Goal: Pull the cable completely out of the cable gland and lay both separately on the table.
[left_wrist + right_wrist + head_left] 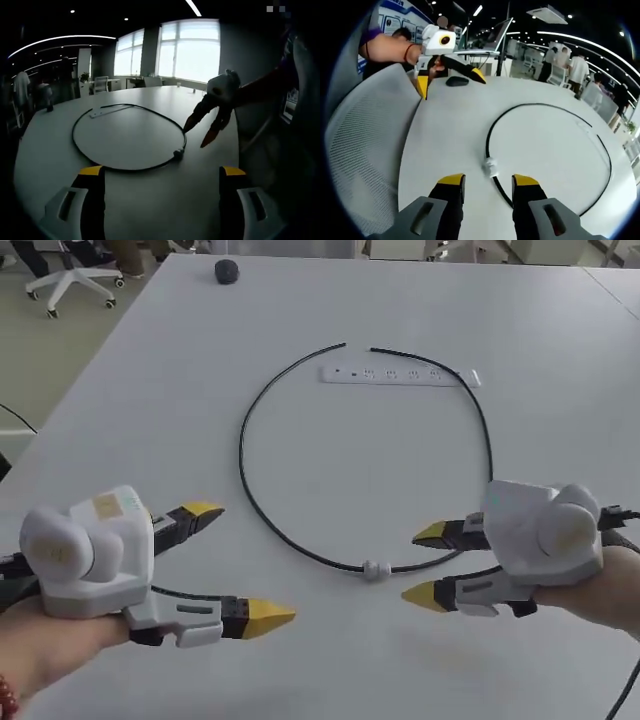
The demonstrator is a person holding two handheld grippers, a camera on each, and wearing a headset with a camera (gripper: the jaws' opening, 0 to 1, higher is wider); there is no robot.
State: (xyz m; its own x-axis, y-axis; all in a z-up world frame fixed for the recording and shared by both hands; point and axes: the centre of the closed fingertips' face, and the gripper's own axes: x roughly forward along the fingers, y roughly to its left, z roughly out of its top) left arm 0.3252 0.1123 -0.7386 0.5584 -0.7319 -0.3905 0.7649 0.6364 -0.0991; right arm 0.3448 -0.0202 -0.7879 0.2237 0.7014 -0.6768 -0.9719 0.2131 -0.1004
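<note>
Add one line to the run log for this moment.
phase: pre-grasp | left gripper: open, empty | right gripper: open, empty, near gland | cable: looped on table | gland: on cable, not yet separated

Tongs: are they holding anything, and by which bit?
Nothing is held. The left tongs and right tongs are open above the table; the black cable and its white cable gland lie untouched.

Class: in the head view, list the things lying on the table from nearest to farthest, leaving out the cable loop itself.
cable gland → white power strip → small dark object
</note>
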